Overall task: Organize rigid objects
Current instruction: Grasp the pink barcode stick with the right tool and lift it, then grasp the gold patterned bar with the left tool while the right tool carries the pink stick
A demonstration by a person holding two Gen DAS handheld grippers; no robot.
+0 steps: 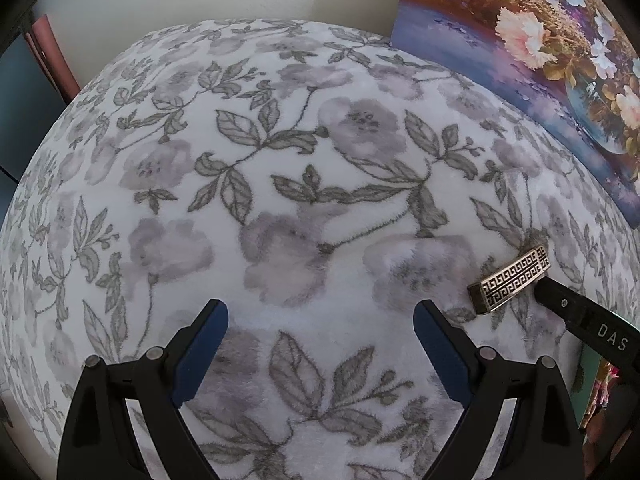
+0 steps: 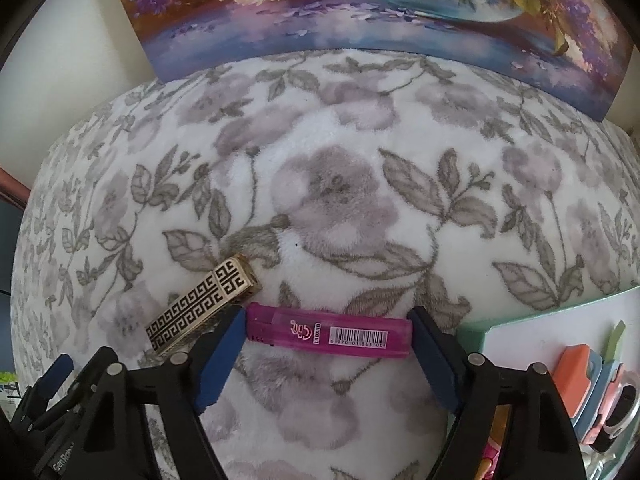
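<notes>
A pink translucent lighter (image 2: 328,334) lies crosswise between the fingertips of my right gripper (image 2: 326,330). Both blue pads touch its ends, so the gripper is shut on it, low over the floral blanket (image 2: 336,200). A gold and black patterned lighter (image 2: 204,306) lies on the blanket just left of the right gripper's left finger; it also shows in the left wrist view (image 1: 510,278). My left gripper (image 1: 320,320) is open and empty above the blanket, left of the patterned lighter. The right gripper's finger (image 1: 560,304) shows at the right.
A flower painting (image 2: 360,12) leans at the back of the blanket, also in the left wrist view (image 1: 540,60). A mint green tray (image 2: 560,320) at the right holds small orange, blue and pink items (image 2: 592,384).
</notes>
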